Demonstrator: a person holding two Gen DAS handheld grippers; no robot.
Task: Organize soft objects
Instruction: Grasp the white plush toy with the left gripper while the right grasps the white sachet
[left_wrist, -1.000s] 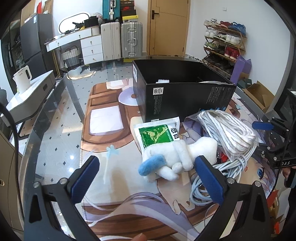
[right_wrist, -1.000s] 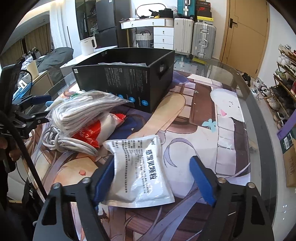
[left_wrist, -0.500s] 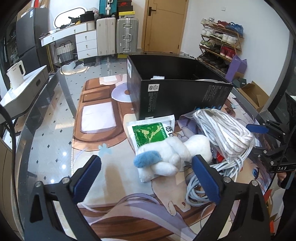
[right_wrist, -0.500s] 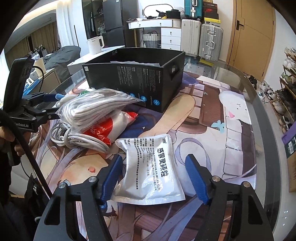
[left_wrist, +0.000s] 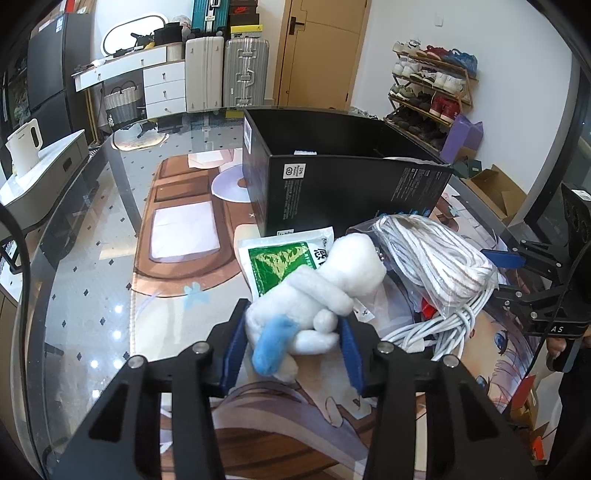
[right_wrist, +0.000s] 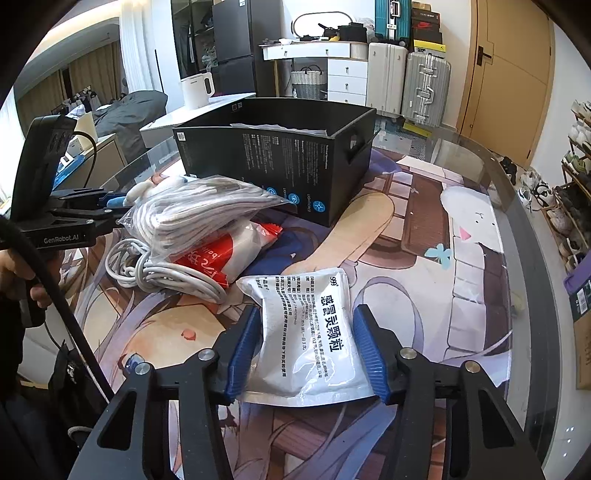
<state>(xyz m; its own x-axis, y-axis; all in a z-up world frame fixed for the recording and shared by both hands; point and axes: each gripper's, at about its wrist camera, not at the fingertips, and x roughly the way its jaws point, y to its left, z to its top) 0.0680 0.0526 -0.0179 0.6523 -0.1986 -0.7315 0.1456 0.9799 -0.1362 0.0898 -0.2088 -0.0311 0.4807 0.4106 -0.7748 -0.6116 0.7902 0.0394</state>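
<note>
A white plush toy (left_wrist: 332, 291) with a blue tip lies on the printed mat, partly over a green sachet (left_wrist: 280, 262). My left gripper (left_wrist: 293, 349) is closing, and both blue pads press the toy's lower body. In the right wrist view a white pouch (right_wrist: 314, 332) with black print lies flat on the mat. My right gripper (right_wrist: 306, 350) is closing on it, pads against its two side edges, and the pouch bulges between them. The open black box (left_wrist: 351, 192) stands just behind the pile.
A clear bag of white cord (right_wrist: 199, 210), a coiled white cable (right_wrist: 166, 273) and a red packet (right_wrist: 221, 254) are heaped between the two grippers. The glass table's curved edge (right_wrist: 517, 229) runs along the right. Suitcases, a dresser and a shoe rack stand beyond.
Both grippers went from wide open to closed in. The left pads came in against the plush toy, the right pads against the white pouch. Neither hand shifted noticeably.
</note>
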